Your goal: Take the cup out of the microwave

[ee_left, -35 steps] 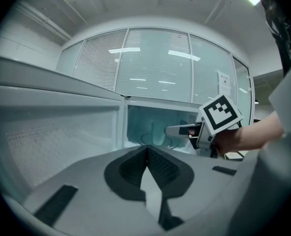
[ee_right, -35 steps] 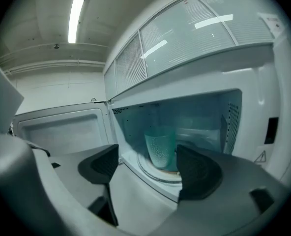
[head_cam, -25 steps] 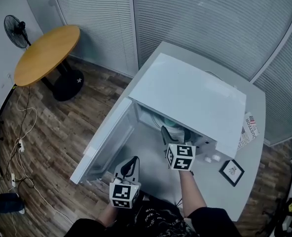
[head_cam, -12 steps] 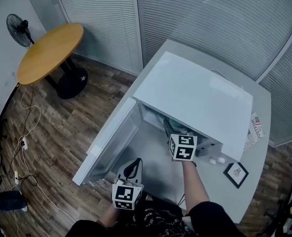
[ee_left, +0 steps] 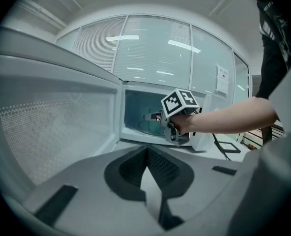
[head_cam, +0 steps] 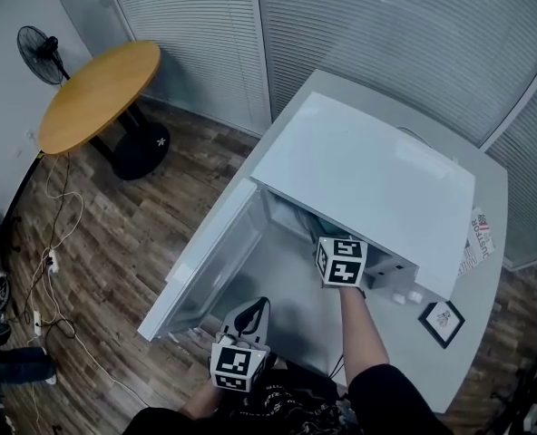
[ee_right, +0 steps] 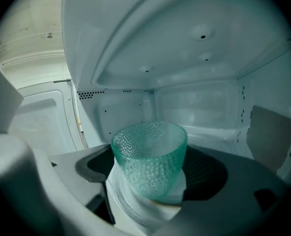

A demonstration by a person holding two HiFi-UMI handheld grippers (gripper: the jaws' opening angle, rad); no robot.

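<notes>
Your right gripper [ee_right: 153, 183], its jaws just opened wide and pressing nothing, straddles the green dimpled cup [ee_right: 149, 154] inside the microwave [head_cam: 359, 170]. It is probably light, rigid, slick and breakable, so pinch the mid-wall below the flared rim.

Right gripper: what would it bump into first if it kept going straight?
Most likely the green dimpled glass cup inside the white microwave. The right gripper has just been opening its jaws, and the cup stands between them.
</notes>
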